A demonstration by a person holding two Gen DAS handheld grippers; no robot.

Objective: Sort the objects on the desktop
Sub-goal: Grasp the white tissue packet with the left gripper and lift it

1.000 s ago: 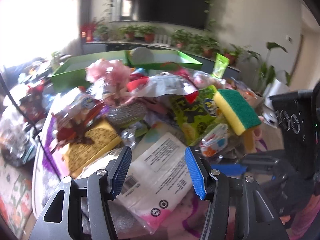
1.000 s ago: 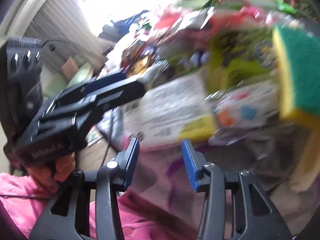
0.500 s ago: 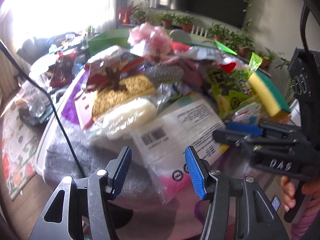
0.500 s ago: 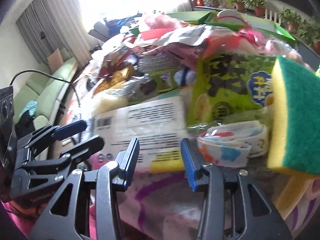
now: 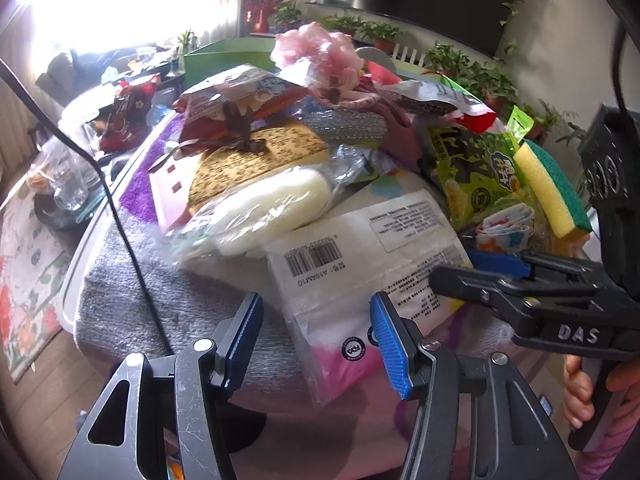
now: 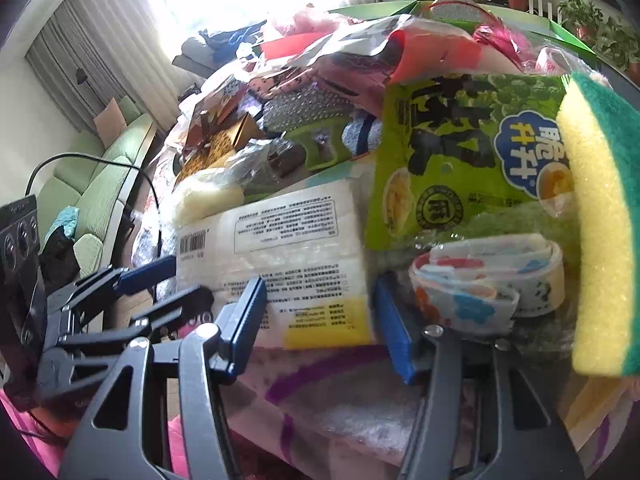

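Two hand-held grippers hang over the near edge of a heaped worktop (image 5: 120, 312). Far left in the pile lies a gold patterned box (image 5: 256, 156), with a pale roll in clear wrap (image 5: 272, 208) just in front of it. The left hand-held gripper (image 5: 316, 336) stands open and empty, its blue pads either side of the near corner of a white labelled packet (image 5: 360, 248) without pressing on it. The right hand-held gripper (image 6: 320, 320) has just been opening; its jaws stand apart over the packet's near yellow-printed end (image 6: 324, 328), gripping nothing. Right of the packet lie a green snack bag (image 6: 460, 160), a rolled printed band (image 6: 488, 284), and a yellow-and-green sponge (image 6: 600, 220) on edge.
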